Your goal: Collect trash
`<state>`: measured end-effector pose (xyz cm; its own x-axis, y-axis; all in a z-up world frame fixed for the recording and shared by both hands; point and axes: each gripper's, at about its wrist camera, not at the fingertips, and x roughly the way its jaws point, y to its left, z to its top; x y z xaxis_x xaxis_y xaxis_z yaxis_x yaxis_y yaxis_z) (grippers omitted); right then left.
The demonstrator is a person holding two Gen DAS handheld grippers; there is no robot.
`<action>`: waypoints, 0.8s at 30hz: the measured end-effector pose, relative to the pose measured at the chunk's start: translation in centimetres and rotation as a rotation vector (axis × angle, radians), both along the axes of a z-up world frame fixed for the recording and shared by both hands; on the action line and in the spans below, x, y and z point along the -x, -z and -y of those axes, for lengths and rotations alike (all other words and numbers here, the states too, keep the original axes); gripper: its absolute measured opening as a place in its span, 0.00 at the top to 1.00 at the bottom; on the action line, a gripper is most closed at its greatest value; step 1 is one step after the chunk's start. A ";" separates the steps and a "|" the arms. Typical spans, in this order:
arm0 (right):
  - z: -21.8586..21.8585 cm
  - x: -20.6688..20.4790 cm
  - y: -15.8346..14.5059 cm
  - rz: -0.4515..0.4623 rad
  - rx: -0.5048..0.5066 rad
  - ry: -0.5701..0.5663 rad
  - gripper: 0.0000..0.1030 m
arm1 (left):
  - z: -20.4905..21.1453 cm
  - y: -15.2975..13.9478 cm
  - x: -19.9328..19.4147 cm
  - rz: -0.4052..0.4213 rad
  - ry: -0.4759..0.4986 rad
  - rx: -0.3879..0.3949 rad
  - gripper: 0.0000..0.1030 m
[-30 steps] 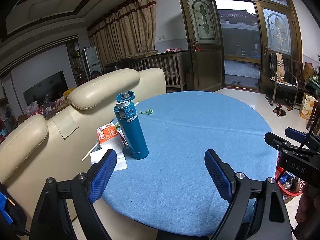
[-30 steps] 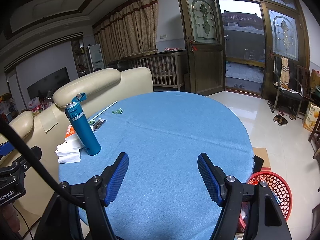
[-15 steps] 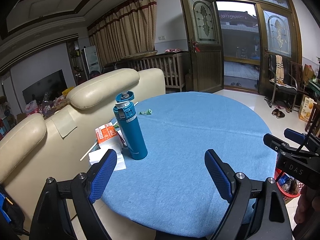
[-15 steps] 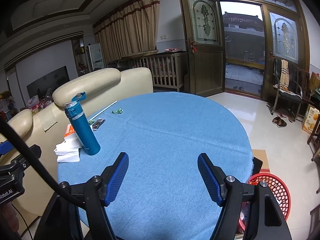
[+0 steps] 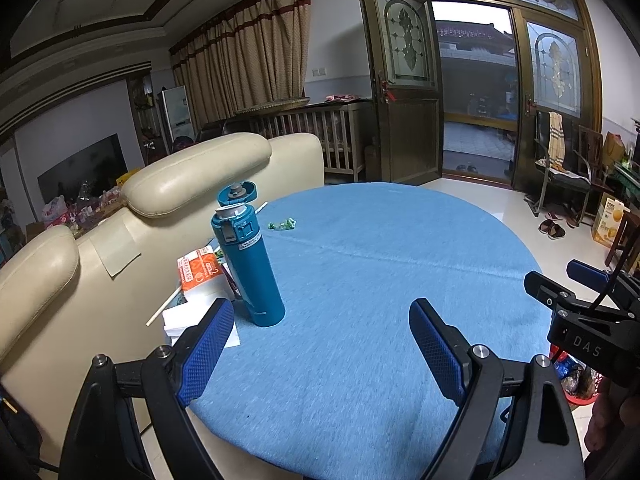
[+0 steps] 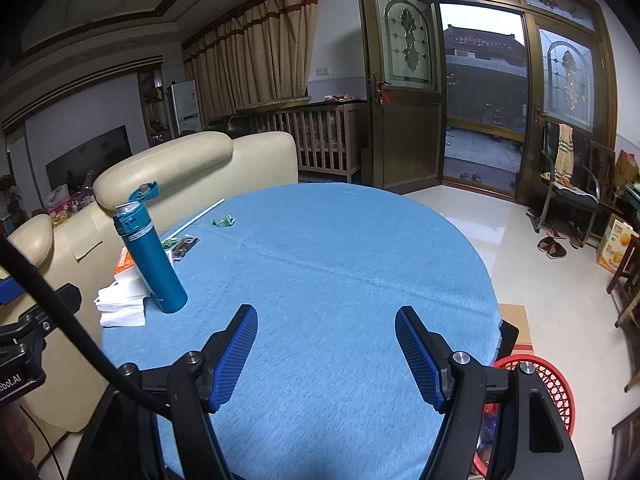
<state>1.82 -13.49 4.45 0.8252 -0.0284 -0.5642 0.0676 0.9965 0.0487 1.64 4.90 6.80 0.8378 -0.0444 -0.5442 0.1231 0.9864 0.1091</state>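
Note:
A small green wrapper (image 5: pixel 282 224) lies on the round blue table (image 5: pixel 380 280) at its far left; it also shows in the right wrist view (image 6: pixel 224 221). A dark wrapper (image 6: pixel 185 245) and another green scrap (image 6: pixel 168 243) lie behind the teal bottle (image 5: pixel 248 264). A red basket (image 6: pixel 548 388) with trash stands on the floor at the table's right. My left gripper (image 5: pixel 322 344) is open and empty above the near table edge. My right gripper (image 6: pixel 326 350) is open and empty, to the right of the left one.
The teal bottle (image 6: pixel 150 256) stands open by an orange-and-white box (image 5: pixel 198 270) and white papers (image 5: pixel 180 318). A long white stick (image 6: pixel 200 216) lies on the left rim. A cream sofa (image 5: pixel 120 232) backs the table. A chair (image 6: pixel 568 188) and slippers (image 6: pixel 552 244) are far right.
Both grippers have drifted slightly back and left; the bottle and wrappers sit a little farther right in view. Nothing on the table has moved.

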 end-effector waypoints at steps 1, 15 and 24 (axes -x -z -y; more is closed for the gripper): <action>0.1 -0.3 0.1 -0.003 0.002 0.001 0.27 | 0.0 0.1 -0.2 -0.004 0.000 0.001 0.13; 0.4 -3.2 1.4 -0.044 0.008 0.010 0.27 | 0.4 1.1 -2.9 -0.044 -0.018 0.004 0.13; 1.2 -2.1 1.5 -0.038 -0.015 0.021 0.27 | 1.5 0.7 -1.7 -0.032 -0.003 -0.016 0.13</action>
